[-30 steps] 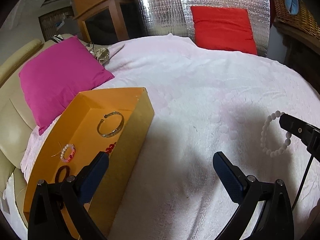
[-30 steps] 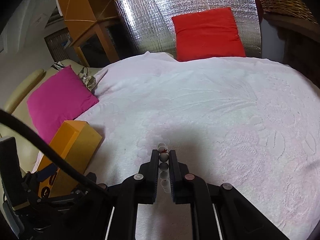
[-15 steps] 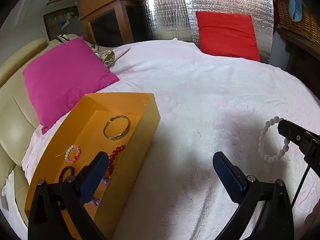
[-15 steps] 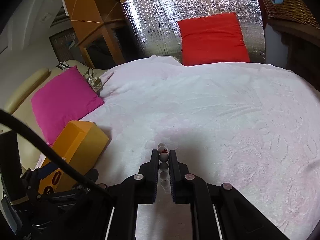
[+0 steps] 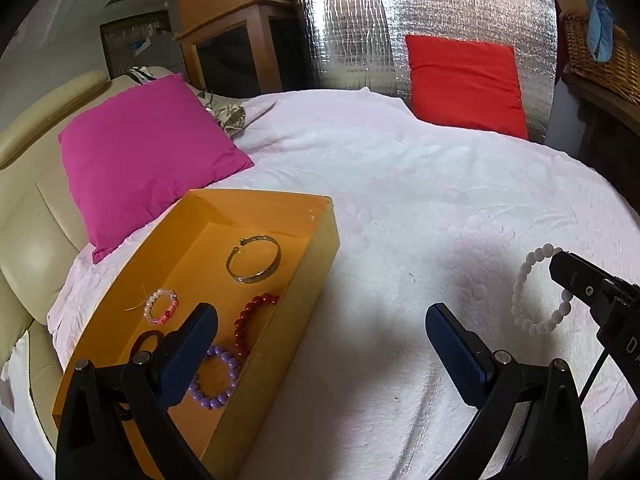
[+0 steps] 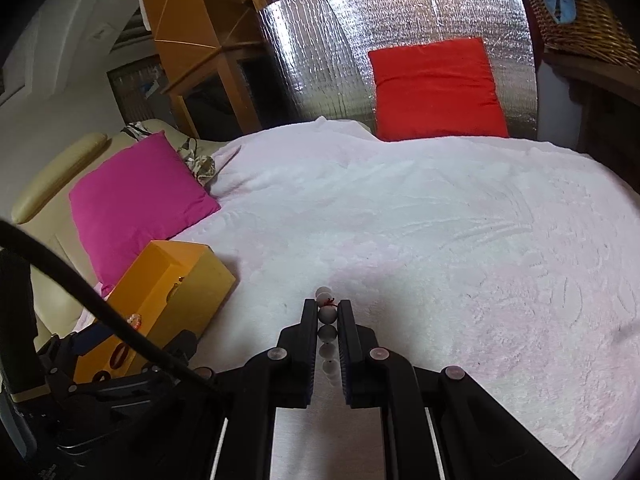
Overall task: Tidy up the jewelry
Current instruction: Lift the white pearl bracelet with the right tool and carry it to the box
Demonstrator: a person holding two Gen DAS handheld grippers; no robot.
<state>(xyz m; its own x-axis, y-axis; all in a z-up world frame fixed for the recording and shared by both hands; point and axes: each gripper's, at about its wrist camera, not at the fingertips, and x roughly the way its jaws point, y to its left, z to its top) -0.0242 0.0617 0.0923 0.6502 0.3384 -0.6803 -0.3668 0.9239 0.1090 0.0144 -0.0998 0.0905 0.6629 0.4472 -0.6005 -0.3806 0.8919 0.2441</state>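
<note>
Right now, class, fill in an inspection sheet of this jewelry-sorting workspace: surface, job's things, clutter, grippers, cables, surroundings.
Surface: pale pink blanket over a bed.
Job's things: orange box holding a gold bangle, pink-and-pearl bracelet, red bead bracelet, purple bead bracelet and a dark ring-shaped item, partly hidden; white bead bracelet held above the blanket.
Clutter: crumpled patterned cloth.
Grippers: left gripper open, empty; right gripper shut on the white bead bracelet.
Cables: black cable across the right wrist view.
Surroundings: magenta pillow, red pillow, silver foil panel, wicker basket.
</note>
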